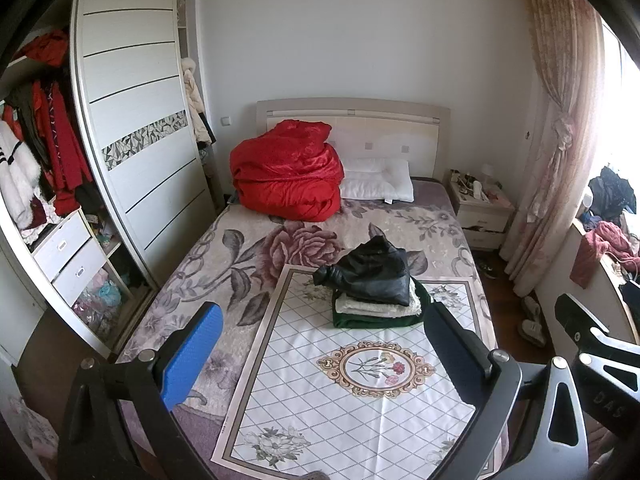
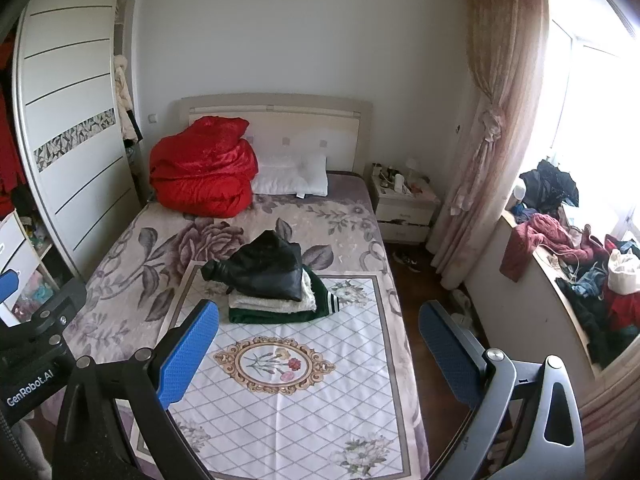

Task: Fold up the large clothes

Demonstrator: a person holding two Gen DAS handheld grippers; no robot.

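A stack of folded clothes sits on the white patterned cloth (image 1: 360, 400) on the bed: a black leather jacket (image 1: 372, 270) on top, a cream garment (image 1: 376, 306) under it, a dark green one (image 1: 376, 322) at the bottom. The stack also shows in the right wrist view (image 2: 268, 272). My left gripper (image 1: 324, 356) is open and empty, held above the cloth short of the stack. My right gripper (image 2: 320, 356) is open and empty, to the right of the left one, over the bed's right edge. A heap of unfolded clothes (image 2: 568, 248) lies on the window ledge at right.
A red quilt (image 1: 286, 172) and white pillow (image 1: 378, 180) lie at the headboard. An open wardrobe (image 1: 128, 140) with hanging clothes stands left. A nightstand (image 1: 480, 210), a tied curtain (image 1: 560, 140) and shoes (image 2: 408, 260) on the floor are right of the bed.
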